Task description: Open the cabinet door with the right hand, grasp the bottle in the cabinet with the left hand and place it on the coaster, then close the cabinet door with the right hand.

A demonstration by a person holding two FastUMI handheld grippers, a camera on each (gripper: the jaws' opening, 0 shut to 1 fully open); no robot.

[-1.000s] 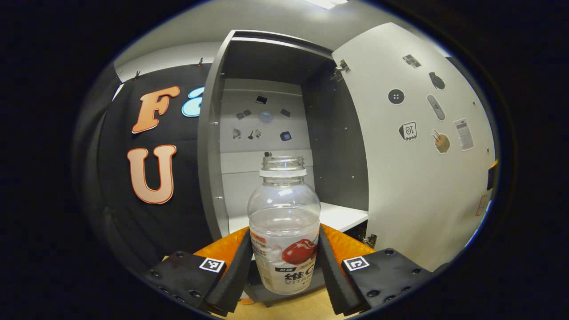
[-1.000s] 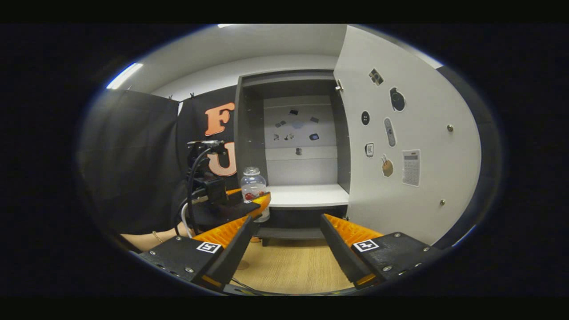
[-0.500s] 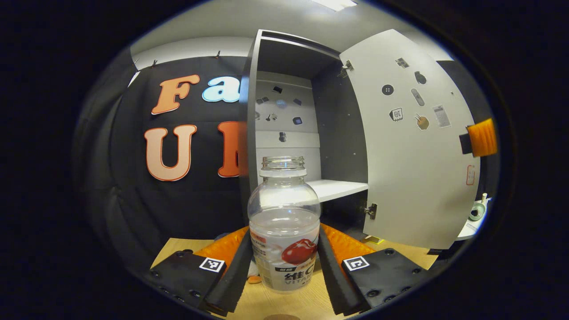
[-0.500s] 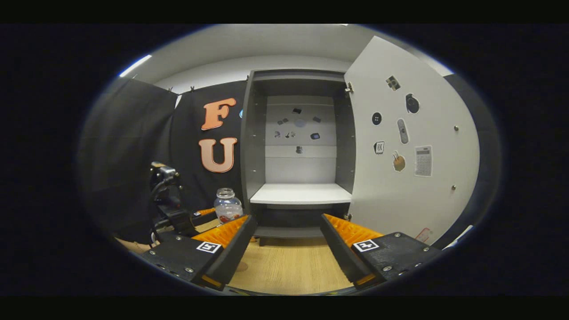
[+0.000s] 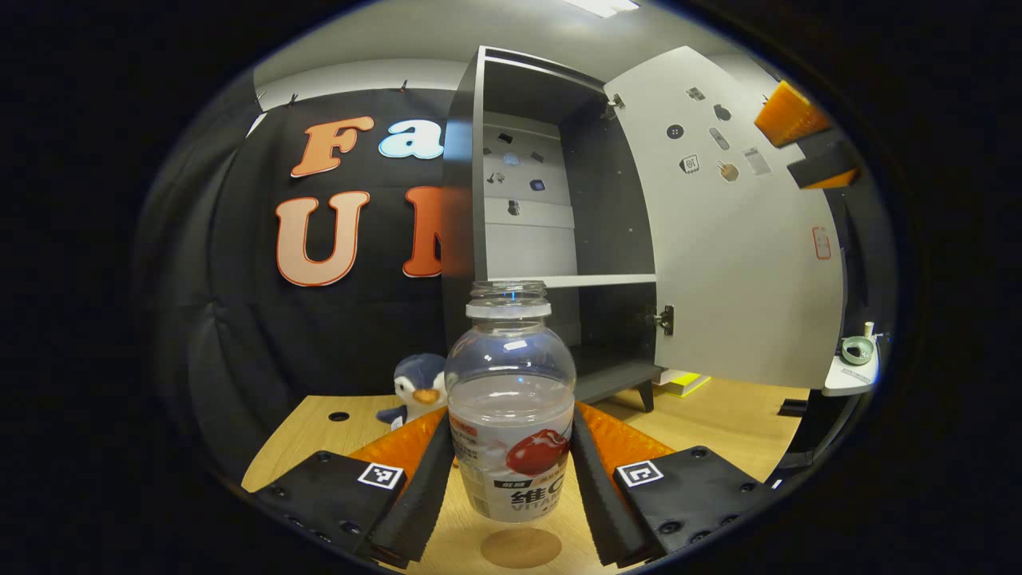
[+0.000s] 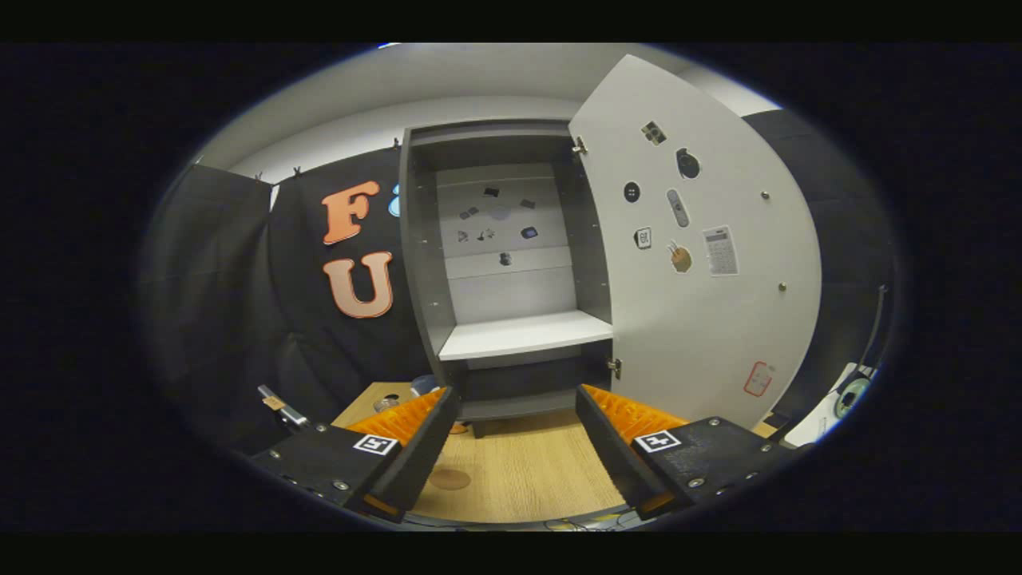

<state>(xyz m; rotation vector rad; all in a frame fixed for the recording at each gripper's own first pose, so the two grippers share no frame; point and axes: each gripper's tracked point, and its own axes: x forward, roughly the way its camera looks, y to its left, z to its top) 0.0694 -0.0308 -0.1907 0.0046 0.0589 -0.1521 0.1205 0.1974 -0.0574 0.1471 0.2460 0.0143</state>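
A: Left hand-held gripper (image 5: 511,471) has the bottle (image 5: 511,399) pinched square between its two fingers, one finger pressed on each side of the labelled lower half.

B: Upright, too. Neck and open mouth stand well above the fingertips, with clear liquid up to about the shoulder.

A: And look under it: the round coaster (image 5: 520,548) lies on the wooden counter (image 5: 718,415) right beneath the bottle's base. There's a gap between base and coaster, so the bottle hangs above it, not touching.

B: Behind the bottle, a small penguin toy (image 5: 417,385) stands on the counter, just left of the bottle as the left gripper view has it.

A: Cabinet (image 5: 535,231) is beyond that, its door (image 5: 734,239) swung wide on the right, white shelf (image 5: 575,280) bare.

B: Over to the right hand-held gripper (image 6: 515,435): fingers spread wide apart, nothing between them, held over the counter and facing the cabinet's open front.

A: Its view has the coaster (image 6: 449,479) too, low between the fingers, nearer the left one. The door (image 6: 703,263) stands apart from that gripper, off to its right.
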